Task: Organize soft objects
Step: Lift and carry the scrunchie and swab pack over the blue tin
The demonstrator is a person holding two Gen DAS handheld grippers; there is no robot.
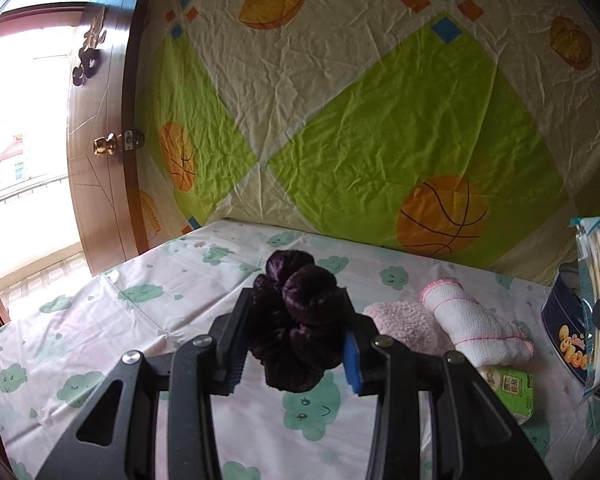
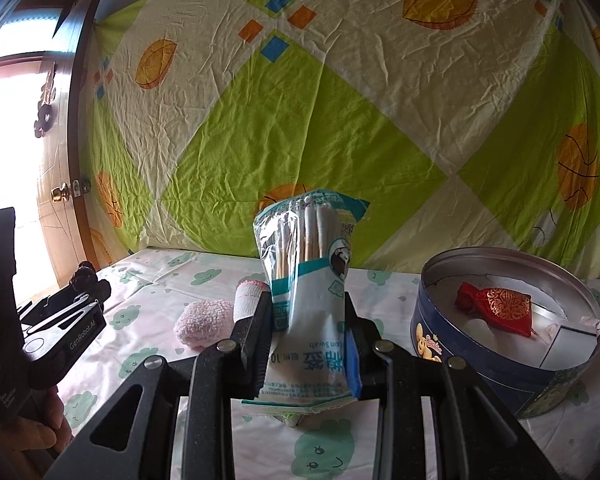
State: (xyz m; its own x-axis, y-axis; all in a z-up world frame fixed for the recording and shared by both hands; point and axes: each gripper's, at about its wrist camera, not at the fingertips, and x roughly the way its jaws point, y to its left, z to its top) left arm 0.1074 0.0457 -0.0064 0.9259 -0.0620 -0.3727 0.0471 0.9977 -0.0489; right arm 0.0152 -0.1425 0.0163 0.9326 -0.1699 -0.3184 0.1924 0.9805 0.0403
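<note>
Mid-task: left gripper (image 1: 296, 344) clamps scrunchie (image 1: 300, 320), right gripper (image 2: 306, 344) clamps swab pack (image 2: 308, 300); tin (image 2: 500, 364) holds red pouch (image 2: 496, 308), towel (image 1: 476, 328) and sock (image 1: 408, 324) remain on worktop (image 1: 140, 320).

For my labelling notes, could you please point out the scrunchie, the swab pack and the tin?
scrunchie (image 1: 300, 320): left wrist view, middle of its dark folds.
swab pack (image 2: 308, 312): right wrist view, white front between the fingers.
tin (image 2: 484, 364): right wrist view, blue outer wall.

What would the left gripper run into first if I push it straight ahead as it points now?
Likely nothing close: the left gripper, shut on the dark scrunchie, faces bare tablecloth, then the hanging sheet. Depth is unclear.
</note>
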